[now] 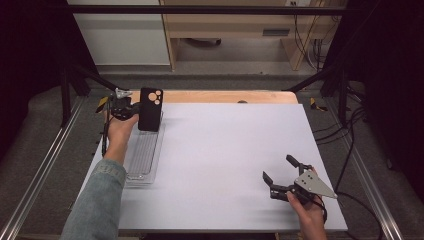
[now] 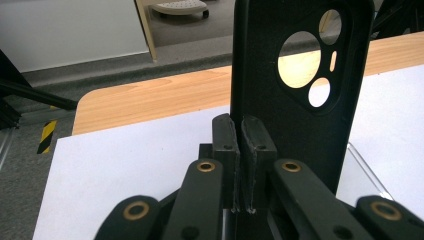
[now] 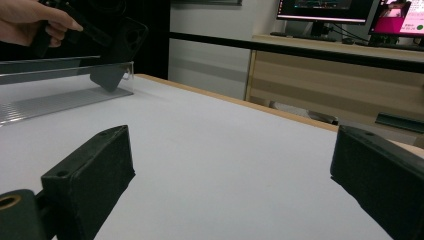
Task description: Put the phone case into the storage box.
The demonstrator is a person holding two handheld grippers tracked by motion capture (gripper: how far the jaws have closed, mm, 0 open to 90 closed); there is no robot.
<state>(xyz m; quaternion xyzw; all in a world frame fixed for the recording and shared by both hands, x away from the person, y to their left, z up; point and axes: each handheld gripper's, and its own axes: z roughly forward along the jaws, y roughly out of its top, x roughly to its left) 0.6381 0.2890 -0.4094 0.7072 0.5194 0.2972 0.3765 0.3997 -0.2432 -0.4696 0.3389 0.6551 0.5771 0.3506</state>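
Note:
A black phone case (image 1: pixel 150 110) with round camera cut-outs stands upright at the table's far left, its lower end at the far end of a clear ribbed tray (image 1: pixel 144 155). My left gripper (image 1: pixel 131 111) is shut on the case's side edge; in the left gripper view the two pads (image 2: pixel 223 145) pinch the thin wall of the case (image 2: pixel 300 100). Whether the case touches the tray I cannot tell. My right gripper (image 1: pixel 280 172) rests open near the front right of the table, nothing between its jaws (image 3: pixel 235 175). From there the case (image 3: pixel 122 50) and tray (image 3: pixel 50 100) lie far off to the left.
A white mat (image 1: pixel 225 150) covers the table, with a strip of bare wood (image 1: pixel 225 96) along the far edge. Black frame posts (image 1: pixel 65 85) stand at the table's far corners. Cables (image 1: pixel 350 150) trail on the floor to the right.

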